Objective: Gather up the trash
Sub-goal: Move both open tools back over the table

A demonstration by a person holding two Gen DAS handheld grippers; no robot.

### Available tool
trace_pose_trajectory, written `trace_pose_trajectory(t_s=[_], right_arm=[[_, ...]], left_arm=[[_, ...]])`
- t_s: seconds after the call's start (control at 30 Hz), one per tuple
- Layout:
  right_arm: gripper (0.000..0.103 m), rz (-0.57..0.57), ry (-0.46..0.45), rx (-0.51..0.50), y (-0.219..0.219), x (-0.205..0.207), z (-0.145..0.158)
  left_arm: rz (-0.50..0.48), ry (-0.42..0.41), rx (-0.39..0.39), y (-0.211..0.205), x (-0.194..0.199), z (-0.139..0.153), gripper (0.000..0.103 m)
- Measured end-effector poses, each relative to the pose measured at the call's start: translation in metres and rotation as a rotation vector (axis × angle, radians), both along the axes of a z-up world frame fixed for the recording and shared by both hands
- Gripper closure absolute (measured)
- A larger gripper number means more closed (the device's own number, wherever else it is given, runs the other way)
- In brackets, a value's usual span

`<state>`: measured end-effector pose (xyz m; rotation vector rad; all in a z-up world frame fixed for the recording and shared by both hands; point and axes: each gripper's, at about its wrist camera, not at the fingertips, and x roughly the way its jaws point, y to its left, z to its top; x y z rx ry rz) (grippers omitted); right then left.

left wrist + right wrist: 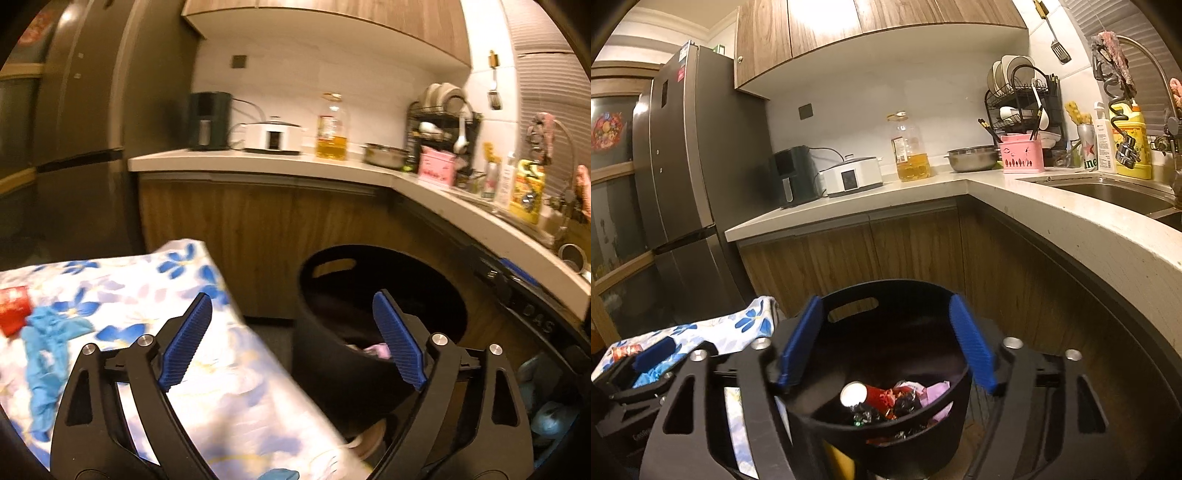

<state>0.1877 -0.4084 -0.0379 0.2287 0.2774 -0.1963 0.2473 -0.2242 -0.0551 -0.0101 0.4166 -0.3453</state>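
Trash (894, 400) is lying in the black bin (849, 424) under the right gripper (886, 347), whose jaws are standing spread and holding nothing. Left gripper (293, 341) is also gaping empty, hanging between floral cloth (236, 398) and bin, blue glove (48, 354) and red wrapper (13, 312) sitting on the cloth.

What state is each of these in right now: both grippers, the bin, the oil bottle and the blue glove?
left gripper: open, empty
right gripper: open, empty, above the bin
black bin: uncovered, trash inside
oil bottle: upright, partly full
blue glove: crumpled on the floral cloth
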Motion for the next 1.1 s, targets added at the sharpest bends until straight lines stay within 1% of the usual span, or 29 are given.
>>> trace_pose_trajectory(t_s=[0.13, 0.27, 0.33, 0.57, 0.7, 1.1], right_arm=[[0.022, 0.009, 0.002, 0.0, 0.008, -0.008, 0.001], [0.019, 0.012, -0.006, 0.003, 0.017, -0.021, 0.004], [0.019, 0.016, -0.007, 0.008, 0.022, -0.026, 0.005], [0.019, 0.04, 0.003, 0.011, 0.043, -0.044, 0.005], [0.019, 0.074, 0.009, 0.009, 0.062, -0.049, 0.005], [0.019, 0.229, 0.013, -0.004, 0.137, -0.054, 0.001]], left_arm=[[0.055, -0.009, 0.017, 0.018, -0.014, 0.001, 0.013], [0.093, -0.023, 0.021, 0.034, -0.029, 0.002, 0.012], [0.107, -0.031, 0.017, 0.044, -0.038, 0.003, 0.011], [0.18, -0.054, 0.038, 0.075, -0.065, -0.001, 0.011], [0.233, -0.06, 0.039, 0.102, -0.078, -0.002, 0.011], [0.407, -0.067, 0.055, 0.182, -0.11, -0.008, 0.011]])
